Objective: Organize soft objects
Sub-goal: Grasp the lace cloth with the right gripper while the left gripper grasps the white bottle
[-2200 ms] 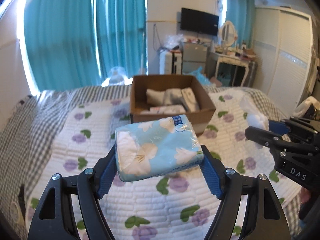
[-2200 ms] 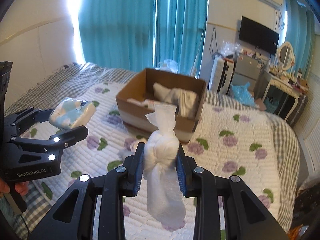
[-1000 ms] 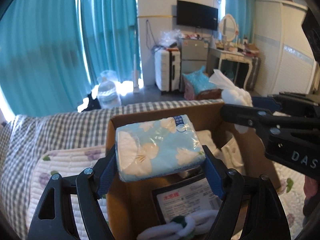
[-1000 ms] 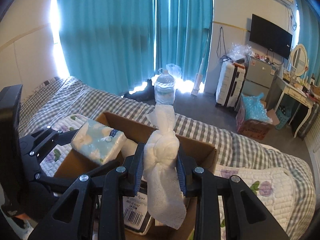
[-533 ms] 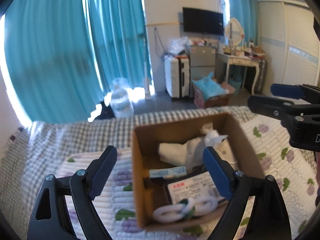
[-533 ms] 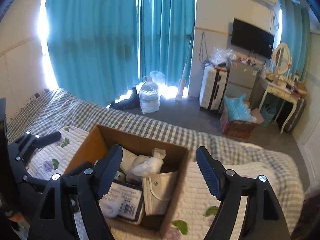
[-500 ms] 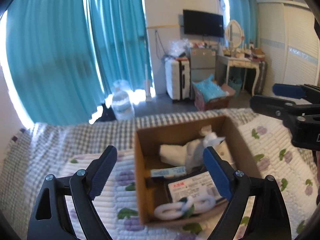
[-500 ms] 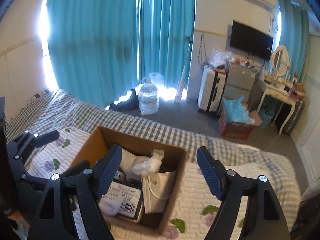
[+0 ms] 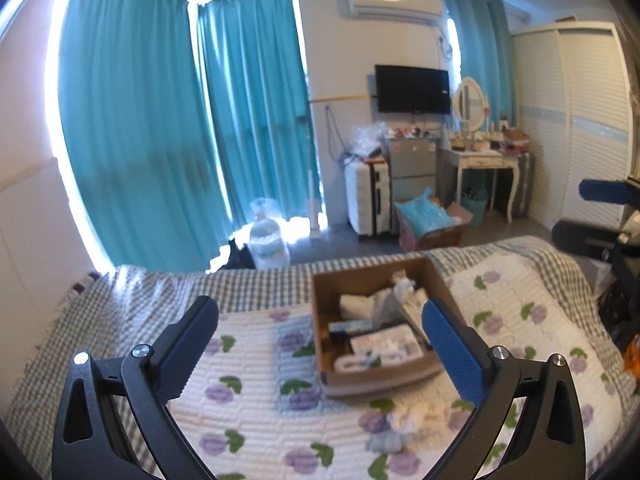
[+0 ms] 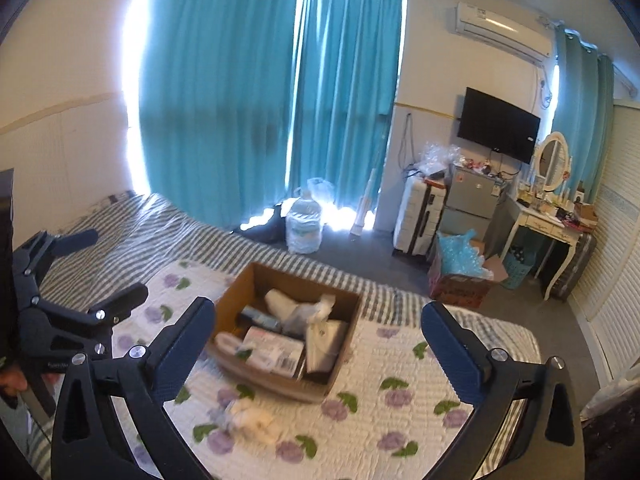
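Observation:
A brown cardboard box (image 9: 332, 376) (image 10: 234, 300) sits on the flowered quilt and holds several soft items: white cloth bundles, a tissue pack and packaged goods. A small white and pale-purple soft bundle (image 9: 408, 420) (image 10: 250, 418) lies on the quilt just in front of the box. My left gripper (image 9: 320, 340) is open and empty, raised well above and behind the box. My right gripper (image 10: 318, 332) is open and empty, also held high. Each gripper shows at the edge of the other's view, the left (image 10: 72, 280) and the right (image 9: 600, 216).
The bed has a grey checked cover (image 9: 140, 292) around the quilt. Beyond the bed are teal curtains (image 10: 260, 100), a water jug (image 10: 304, 224), a white suitcase (image 10: 418, 216), a carton with a blue bag (image 10: 460, 272), a dressing table (image 10: 548, 224) and a white wardrobe (image 9: 580, 120).
Both grippers let go of their items over the box, the tissue pack and the knotted white cloth. They have since pulled back and up, so the box looks smaller and the bundle on the quilt has come into view.

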